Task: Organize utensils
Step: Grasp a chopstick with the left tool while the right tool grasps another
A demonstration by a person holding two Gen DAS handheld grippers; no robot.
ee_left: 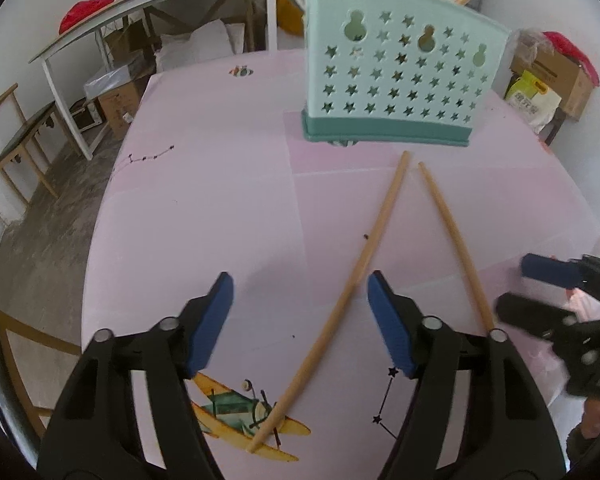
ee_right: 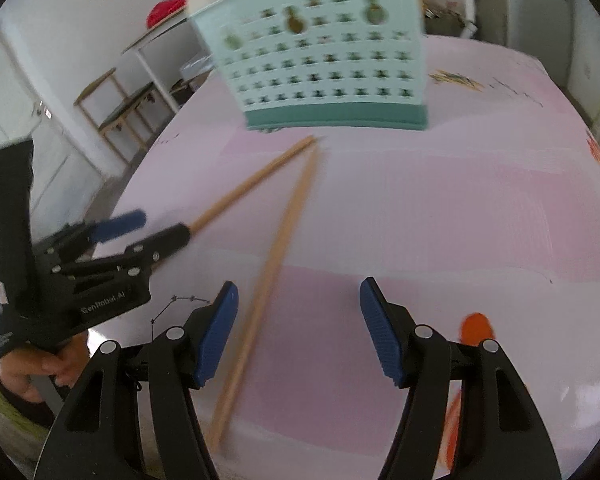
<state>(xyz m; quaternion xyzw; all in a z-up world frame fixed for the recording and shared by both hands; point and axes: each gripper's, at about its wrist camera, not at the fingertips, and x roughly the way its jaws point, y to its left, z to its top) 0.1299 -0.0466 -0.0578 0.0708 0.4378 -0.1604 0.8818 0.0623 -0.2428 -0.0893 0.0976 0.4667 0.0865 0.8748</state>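
Two wooden chopsticks: left chopstick [ee_left: 342, 300] and right chopstick [ee_left: 452, 236], flat on the pink bench [ee_left: 220, 200] in a V, tips near the teal star-punched utensil holder [ee_left: 392, 76]; likely light, stiff, smooth and apt to roll, best pinched mid-shaft. Left claw [ee_left: 300, 320] and right claw [ee_right: 298, 330] both spread apart, empty. Legible writing: "GenRobot.AI" on the left claw's body.

Two wooden chopsticks [ee_left: 340, 296] lie flat — tips converging near mint holder [ee_left: 392, 76].
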